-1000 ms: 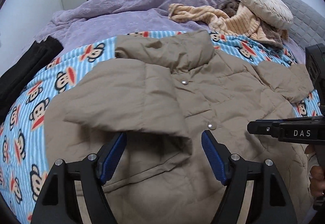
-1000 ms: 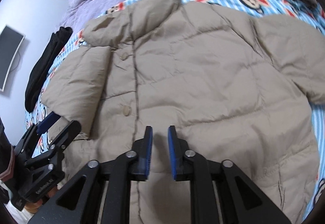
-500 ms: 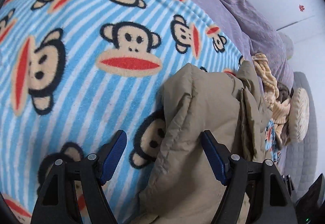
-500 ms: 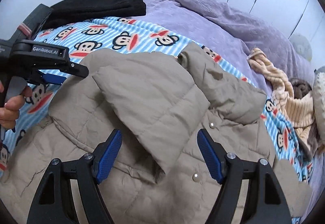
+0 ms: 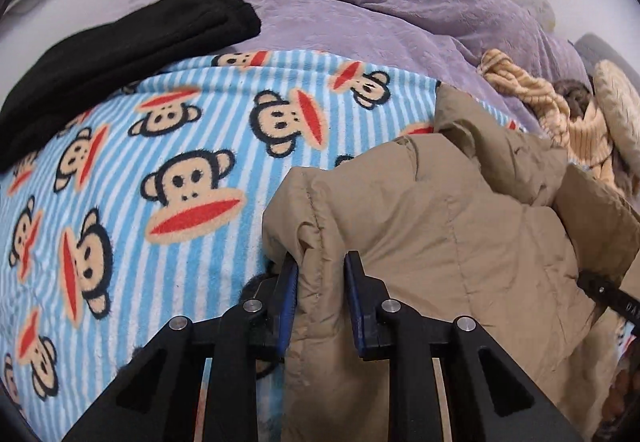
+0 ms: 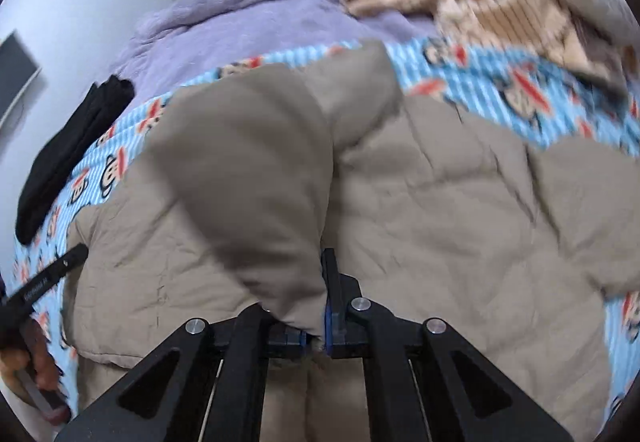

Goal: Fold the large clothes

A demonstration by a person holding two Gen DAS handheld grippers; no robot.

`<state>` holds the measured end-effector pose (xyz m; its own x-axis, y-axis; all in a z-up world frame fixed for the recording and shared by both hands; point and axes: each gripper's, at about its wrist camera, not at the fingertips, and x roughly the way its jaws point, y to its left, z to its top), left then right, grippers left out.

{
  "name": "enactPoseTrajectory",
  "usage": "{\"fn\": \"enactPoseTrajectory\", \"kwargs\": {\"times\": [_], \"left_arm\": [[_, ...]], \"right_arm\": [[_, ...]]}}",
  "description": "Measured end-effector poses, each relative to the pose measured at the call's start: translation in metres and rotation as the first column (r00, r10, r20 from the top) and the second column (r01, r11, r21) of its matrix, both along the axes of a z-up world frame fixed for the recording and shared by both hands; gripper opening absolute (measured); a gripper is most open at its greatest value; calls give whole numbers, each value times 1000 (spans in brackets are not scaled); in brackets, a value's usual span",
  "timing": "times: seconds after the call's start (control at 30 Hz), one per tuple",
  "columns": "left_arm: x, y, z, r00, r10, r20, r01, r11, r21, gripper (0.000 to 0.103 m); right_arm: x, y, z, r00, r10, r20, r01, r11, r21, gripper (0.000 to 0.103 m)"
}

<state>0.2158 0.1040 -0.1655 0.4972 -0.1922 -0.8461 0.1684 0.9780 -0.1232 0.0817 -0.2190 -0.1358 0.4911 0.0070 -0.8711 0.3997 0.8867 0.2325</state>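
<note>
A beige puffer jacket lies on a blue-striped monkey blanket. In the left wrist view my left gripper is shut on a bunched fold at the jacket's left edge, with fabric filling the gap between its blue pads. In the right wrist view the jacket fills the middle, blurred by motion. My right gripper is shut on the end of the sleeve folded across the front; the cloth hides its left finger. The left gripper's black tip shows at the left edge.
A folded black garment lies at the blanket's far left. A purple quilt covers the bed behind. A striped beige knit and a round pillow sit at the far right. A hand holds the left tool.
Half a second ago both grippers stood open beside the jacket. Both have closed on its fabric, the left on the side edge and the right on the folded sleeve.
</note>
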Motion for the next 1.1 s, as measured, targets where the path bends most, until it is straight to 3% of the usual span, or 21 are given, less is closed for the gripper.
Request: {"fn": "enactPoseTrajectory", "kwargs": {"times": [0.13,0.23,0.33,0.37,0.4,0.43,0.5,0.6,0.67,0.7,0.73,0.77,0.93,1.1], "left_arm": [[-5,-20,-15,997,-57,43,48,983,178,25],[-8,-18,-9,998,-52,43,42,980,194,25],[-5,2,3,1000,-3,-9,3,998,66,26],[-3,11,4,999,14,-38,-14,1000,5,33],[0,21,4,997,38,-66,-42,998,-47,47],[1,31,5,994,75,-82,-82,993,-82,82],[2,49,4,989,119,-87,-131,978,-162,87],[18,61,-17,971,97,-219,-160,943,-291,87],[26,58,-32,956,84,-281,-182,921,-344,83],[29,54,-33,958,73,-279,-175,916,-360,74],[31,49,-33,960,47,-275,-156,909,-387,47],[32,46,-33,960,27,-279,-146,898,-416,30],[31,53,-25,974,61,-220,-141,917,-373,22],[39,78,-41,965,108,-237,-178,938,-296,16]], "right_arm": [[-22,-39,-40,990,-132,-50,140,964,228,6],[-24,-36,-37,994,-102,-41,108,972,206,6],[-26,-30,-35,998,-50,-42,56,987,150,6],[-28,-30,-35,998,-44,-40,49,988,144,6],[-30,-32,-36,998,-43,-39,48,988,145,6],[-32,-34,-37,998,-47,-40,52,988,147,6],[-36,-38,-38,998,-56,-41,61,986,152,6],[-38,-41,-38,998,-53,-41,58,986,157,6],[-37,-40,-37,998,-48,-43,54,987,152,6],[-37,-39,-37,998,-49,-44,55,987,150,6],[-37,-39,-36,998,-52,-45,59,987,151,6],[-36,-37,-36,997,-56,-47,63,986,152,6],[-31,-32,-36,997,-63,-53,71,985,159,6],[-16,-10,-40,999,-30,-43,36,987,155,7]]}}
